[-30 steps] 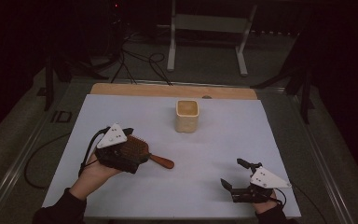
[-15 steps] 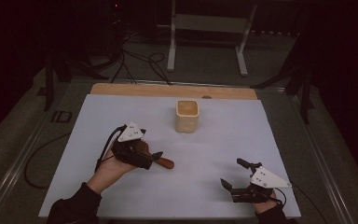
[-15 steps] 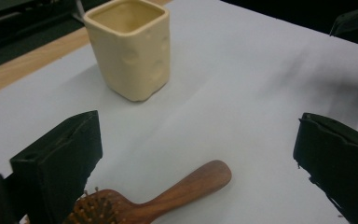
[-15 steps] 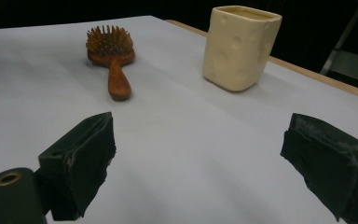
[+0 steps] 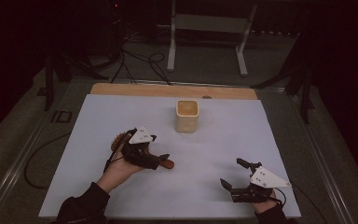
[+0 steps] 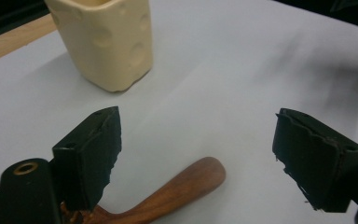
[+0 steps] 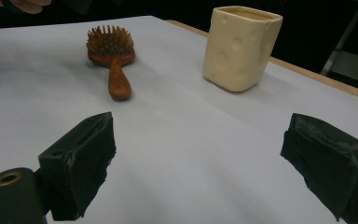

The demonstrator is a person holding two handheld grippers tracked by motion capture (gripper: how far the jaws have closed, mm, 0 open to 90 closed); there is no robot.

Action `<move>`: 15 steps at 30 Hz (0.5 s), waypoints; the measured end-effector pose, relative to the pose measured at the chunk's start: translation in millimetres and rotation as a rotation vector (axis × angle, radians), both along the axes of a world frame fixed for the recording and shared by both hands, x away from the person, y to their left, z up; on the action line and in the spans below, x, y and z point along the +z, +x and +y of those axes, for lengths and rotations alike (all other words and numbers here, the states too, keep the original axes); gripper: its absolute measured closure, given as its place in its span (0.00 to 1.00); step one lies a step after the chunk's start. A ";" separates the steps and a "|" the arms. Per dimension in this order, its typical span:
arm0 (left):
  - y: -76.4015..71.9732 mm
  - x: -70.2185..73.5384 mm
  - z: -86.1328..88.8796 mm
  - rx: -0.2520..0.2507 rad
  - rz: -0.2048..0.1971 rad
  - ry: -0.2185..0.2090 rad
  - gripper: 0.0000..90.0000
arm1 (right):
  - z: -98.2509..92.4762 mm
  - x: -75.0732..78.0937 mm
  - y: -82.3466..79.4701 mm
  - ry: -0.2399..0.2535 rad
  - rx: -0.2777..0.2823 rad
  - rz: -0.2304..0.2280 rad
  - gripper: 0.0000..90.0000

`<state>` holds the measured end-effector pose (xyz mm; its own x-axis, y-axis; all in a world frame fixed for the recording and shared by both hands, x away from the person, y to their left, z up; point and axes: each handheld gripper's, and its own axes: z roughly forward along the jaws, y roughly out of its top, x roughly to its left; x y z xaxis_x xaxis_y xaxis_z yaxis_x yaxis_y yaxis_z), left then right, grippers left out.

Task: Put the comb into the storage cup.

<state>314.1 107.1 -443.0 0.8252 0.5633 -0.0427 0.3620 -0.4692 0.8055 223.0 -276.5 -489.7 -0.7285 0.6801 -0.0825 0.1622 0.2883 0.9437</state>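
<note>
A wooden hairbrush (image 5: pixel 168 164) lies on the white mat, bristles up, its handle pointing right. My left gripper (image 5: pixel 158 148) hovers low over it, open, its jaws having just been closing. In the left gripper view the handle (image 6: pixel 182 186) lies below and between the pads (image 6: pixel 93 149), which do not touch it. A cream dimpled cup (image 5: pixel 187 115) stands upright behind, also seen close in the left gripper view as the cup (image 6: pixel 109 42). My right gripper (image 5: pixel 230 173) rests open and empty near the front right. The right gripper view shows the hairbrush (image 7: pixel 112 60) and cup (image 7: pixel 240 46) beyond its gripper (image 7: pixel 196 172).
The white mat (image 5: pixel 242 135) covers most of the table, with a wooden strip (image 5: pixel 168 90) along its far edge. Behind the table stand a metal frame (image 5: pixel 172 46) and loose cables (image 5: pixel 140 60) on the floor. A dark sleeve (image 5: pixel 81 207) enters at the bottom left.
My left hand has moved right and down along the brush, from over its head toward its handle. The right gripper has stayed in place.
</note>
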 end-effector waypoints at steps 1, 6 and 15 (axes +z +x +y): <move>0.9 -1.2 -0.7 0.006 0.007 0.001 0.22 | 0.0 0.1 0.0 0.001 -0.001 0.001 0.10; 6.0 -8.5 -5.1 0.021 0.043 0.003 0.34 | 0.2 0.1 0.1 0.002 0.001 -0.001 0.10; 12.5 -21.7 -15.9 0.030 0.068 0.028 0.58 | 0.6 0.0 0.3 0.000 0.003 0.000 0.10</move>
<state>326.6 91.2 -464.7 0.8038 0.5892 -0.0819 0.4293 -0.4791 0.7657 223.3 -276.0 -489.7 -0.7302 0.6782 -0.0827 0.1612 0.2887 0.9438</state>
